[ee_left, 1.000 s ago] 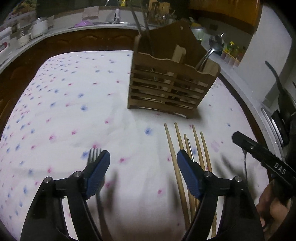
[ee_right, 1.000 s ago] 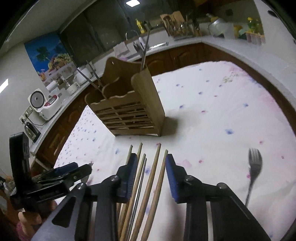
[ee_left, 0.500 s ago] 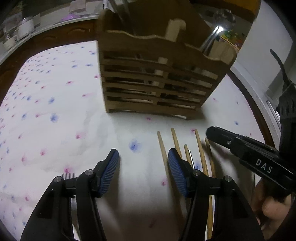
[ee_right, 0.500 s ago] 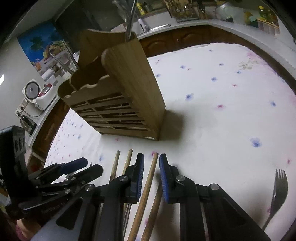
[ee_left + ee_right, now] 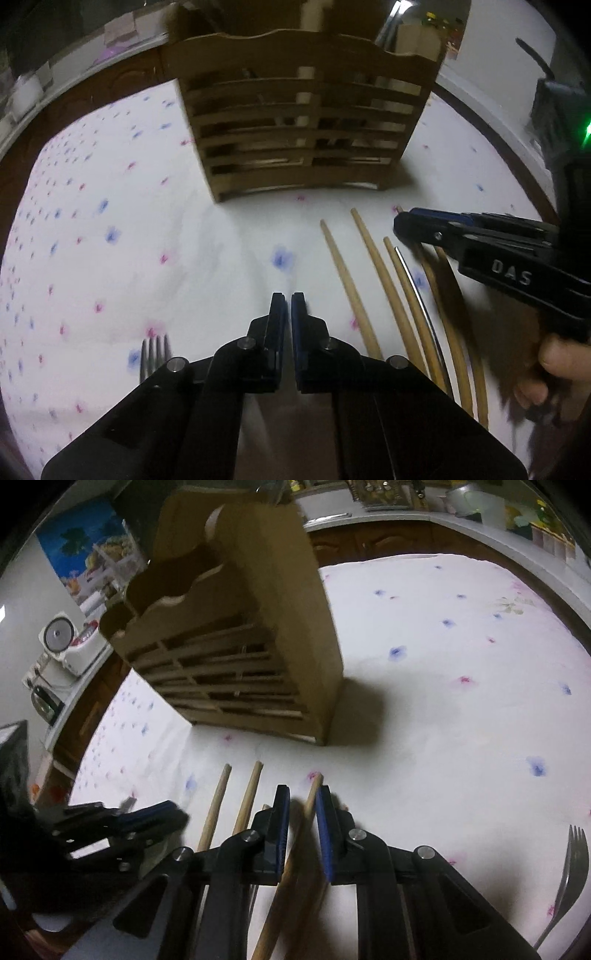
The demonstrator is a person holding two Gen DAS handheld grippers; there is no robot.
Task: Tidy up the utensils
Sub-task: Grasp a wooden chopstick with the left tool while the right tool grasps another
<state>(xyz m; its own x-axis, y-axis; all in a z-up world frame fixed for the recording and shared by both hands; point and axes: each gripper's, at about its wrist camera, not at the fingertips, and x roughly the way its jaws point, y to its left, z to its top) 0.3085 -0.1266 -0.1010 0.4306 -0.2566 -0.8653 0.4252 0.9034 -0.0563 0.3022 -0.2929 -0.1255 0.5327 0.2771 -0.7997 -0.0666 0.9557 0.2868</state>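
A slatted wooden utensil holder (image 5: 299, 125) stands on the flowered cloth; it also shows in the right wrist view (image 5: 236, 635). Several wooden chopsticks (image 5: 373, 254) and a metal one (image 5: 417, 291) lie in front of it. My left gripper (image 5: 287, 306) is shut and empty, left of the chopsticks. My right gripper (image 5: 301, 812) is closed on a wooden chopstick (image 5: 295, 853), its tip sticking out ahead; it also shows in the left wrist view (image 5: 424, 227). A metal fork (image 5: 153, 354) lies left of the left gripper, and shows in the right wrist view (image 5: 570, 864).
The table is covered by a white cloth (image 5: 110, 221) with pink and blue flowers. A kitchen counter (image 5: 461, 520) with appliances and jars curves around behind. A rice cooker (image 5: 62, 638) stands at the left.
My left gripper has closed from wide open to shut, empty. My right gripper has narrowed onto one chopstick. Both grippers have moved closer to the wooden holder.
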